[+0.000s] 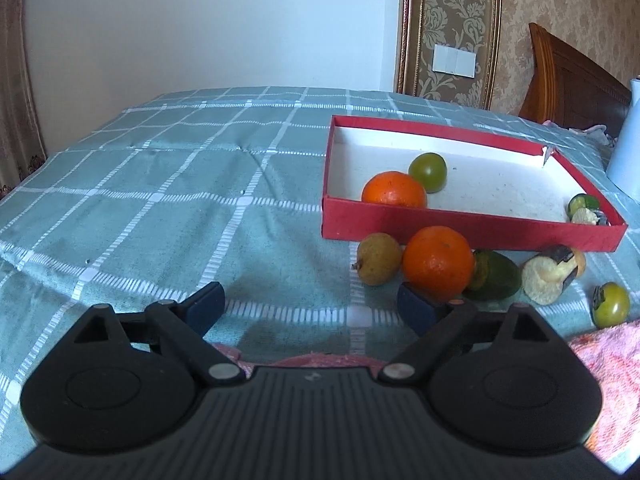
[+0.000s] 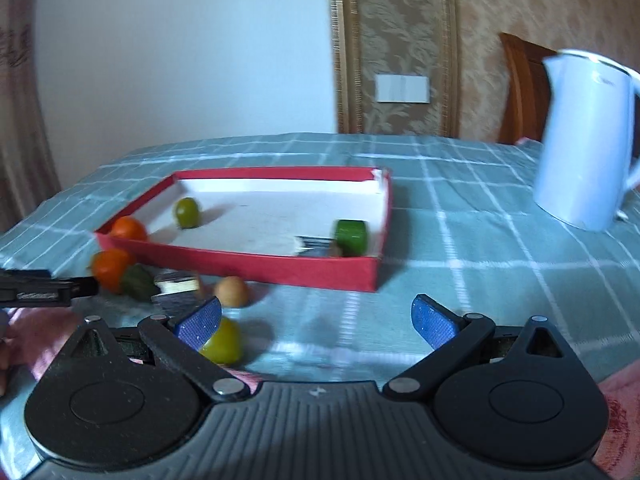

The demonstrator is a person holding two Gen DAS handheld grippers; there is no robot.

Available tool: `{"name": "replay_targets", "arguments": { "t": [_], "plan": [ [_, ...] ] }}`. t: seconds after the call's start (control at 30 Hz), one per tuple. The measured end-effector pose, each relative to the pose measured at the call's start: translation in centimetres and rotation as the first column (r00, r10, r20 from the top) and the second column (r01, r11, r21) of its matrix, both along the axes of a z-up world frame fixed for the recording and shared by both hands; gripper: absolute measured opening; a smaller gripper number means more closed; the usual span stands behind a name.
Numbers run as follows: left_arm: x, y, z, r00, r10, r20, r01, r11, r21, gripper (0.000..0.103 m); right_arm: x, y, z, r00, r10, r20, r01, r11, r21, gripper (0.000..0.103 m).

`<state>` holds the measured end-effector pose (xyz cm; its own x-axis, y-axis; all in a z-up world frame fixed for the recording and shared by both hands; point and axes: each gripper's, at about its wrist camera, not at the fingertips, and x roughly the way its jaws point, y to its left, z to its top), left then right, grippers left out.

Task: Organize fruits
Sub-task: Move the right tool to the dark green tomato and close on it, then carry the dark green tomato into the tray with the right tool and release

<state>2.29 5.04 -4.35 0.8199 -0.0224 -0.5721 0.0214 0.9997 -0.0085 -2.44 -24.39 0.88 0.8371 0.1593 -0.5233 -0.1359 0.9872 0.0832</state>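
Left jaws: the left gripper [image 1: 310,306] stands spread wide with nothing between its blue pads; its right pad sits just in front of the near orange [image 1: 438,268].
Right jaws: the right gripper [image 2: 316,320] is also released and empty; its left pad overlaps a yellow-green fruit [image 2: 224,342] lying on the cloth.
Near fruit row: beside the near orange lie a brownish pear-like fruit [image 1: 378,258] on its left and a dark green fruit [image 1: 496,276] on its right, then a cut pale piece with a dark wrapper [image 1: 550,276], then a small green tomato-like fruit [image 1: 610,310] far right.
Red box: the shallow red box [image 1: 472,236] rests just beyond that row, on the right half of the bench.
Inside the box: an orange [image 1: 394,190] against the near wall, a green round fruit [image 1: 428,172] behind it, and small green and pale pieces [image 1: 586,210] in the near right corner.
Bench: covered by a teal checked cloth [image 1: 160,184].
Far right: a white kettle [image 2: 584,140] stands beyond the box.
Near edge: pink towelling [image 1: 608,360] lies at the right.
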Motion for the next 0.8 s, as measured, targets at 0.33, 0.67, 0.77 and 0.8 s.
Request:
{"name": "replay_targets", "arguments": {
  "t": [0.33,0.67,0.77,0.8],
  "plan": [
    [0.3,0.1,-0.1,1.0,0.006,-0.02,-0.006,1.0,-0.004,0.1,1.2,3.6,-1.4,0.991,0.109,-0.077,-0.112,0.993,-0.031,0.067],
    [0.4,0.3,-0.2,1.0,0.011,-0.027,-0.011,1.0,-0.009,0.103,1.6,4.7,-2.6,0.989,0.114,-0.094,-0.117,0.993,-0.026,0.034],
    [0.4,0.3,-0.2,1.0,0.011,-0.027,-0.011,1.0,-0.01,0.103,1.3,5.4,-2.7,0.992,0.102,-0.073,-0.107,0.992,-0.071,0.034],
    [0.4,0.3,-0.2,1.0,0.011,-0.027,-0.011,1.0,-0.01,0.103,1.2,5.7,-2.7,0.992,0.103,-0.067,-0.109,0.99,-0.089,0.034]
  ]
}}
